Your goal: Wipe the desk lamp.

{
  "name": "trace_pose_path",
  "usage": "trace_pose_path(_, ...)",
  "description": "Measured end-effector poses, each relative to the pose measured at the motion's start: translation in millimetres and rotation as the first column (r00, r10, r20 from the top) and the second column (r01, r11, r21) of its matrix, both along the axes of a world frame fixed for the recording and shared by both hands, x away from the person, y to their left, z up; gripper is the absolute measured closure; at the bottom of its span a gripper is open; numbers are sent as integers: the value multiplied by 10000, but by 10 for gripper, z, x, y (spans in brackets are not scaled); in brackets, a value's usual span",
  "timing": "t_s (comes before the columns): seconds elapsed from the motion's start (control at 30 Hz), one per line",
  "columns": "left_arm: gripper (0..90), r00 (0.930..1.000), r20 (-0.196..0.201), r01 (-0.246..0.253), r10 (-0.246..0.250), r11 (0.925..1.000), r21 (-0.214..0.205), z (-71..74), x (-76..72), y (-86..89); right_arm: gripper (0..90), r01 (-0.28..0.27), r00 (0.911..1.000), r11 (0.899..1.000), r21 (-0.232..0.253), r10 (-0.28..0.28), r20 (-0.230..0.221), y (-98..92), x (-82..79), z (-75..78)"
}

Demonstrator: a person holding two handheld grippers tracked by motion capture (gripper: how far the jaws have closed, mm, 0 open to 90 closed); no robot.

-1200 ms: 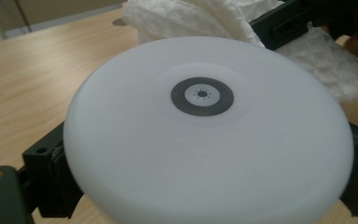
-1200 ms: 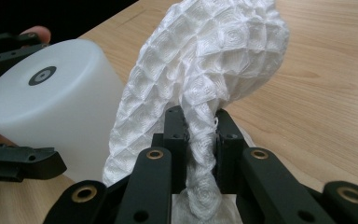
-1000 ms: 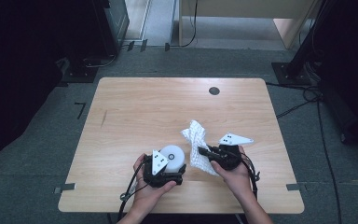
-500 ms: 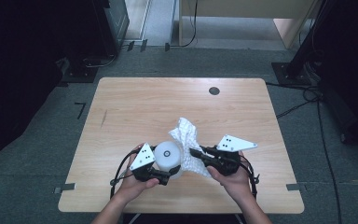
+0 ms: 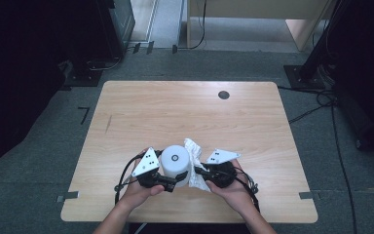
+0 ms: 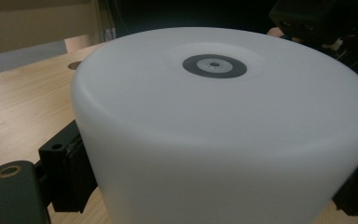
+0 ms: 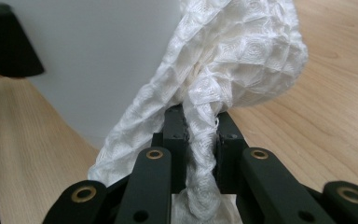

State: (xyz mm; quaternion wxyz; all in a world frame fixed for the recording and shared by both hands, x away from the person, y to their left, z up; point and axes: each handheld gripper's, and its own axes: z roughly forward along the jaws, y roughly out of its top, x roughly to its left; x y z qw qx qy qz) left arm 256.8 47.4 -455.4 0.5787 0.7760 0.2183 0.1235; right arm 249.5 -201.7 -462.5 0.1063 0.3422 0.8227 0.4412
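High view: left gripper (image 5: pixel 175 178) clamps cup (image 5: pixel 176 165), right gripper (image 5: pixel 200 171) pinches cloth (image 5: pixel 195 163) against its side; wiping likely midway.

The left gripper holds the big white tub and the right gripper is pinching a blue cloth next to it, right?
Not quite: the cloth is white, not blue, as the right gripper view shows. The rest holds: the left gripper holds the big white tub, and the right gripper pinches the cloth beside it.
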Motion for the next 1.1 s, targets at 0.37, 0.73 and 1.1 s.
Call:
trace_pose_path(0.37,83,10000,-11,34,-34,9998,209,-26,-6,-54,787,-98,9935,9885,1509,-75,1135,-127,-143,418)
trace_pose_path(0.73,83,10000,-70,44,-44,10000,79,-38,19,-16,785,-11,9989,9996,-287,-3,-465,-12,35,11)
trace_pose_path(1.1,83,9999,-67,127,-126,9997,185,-44,7,-65,785,102,9982,9995,292,-119,593,-80,-39,159)
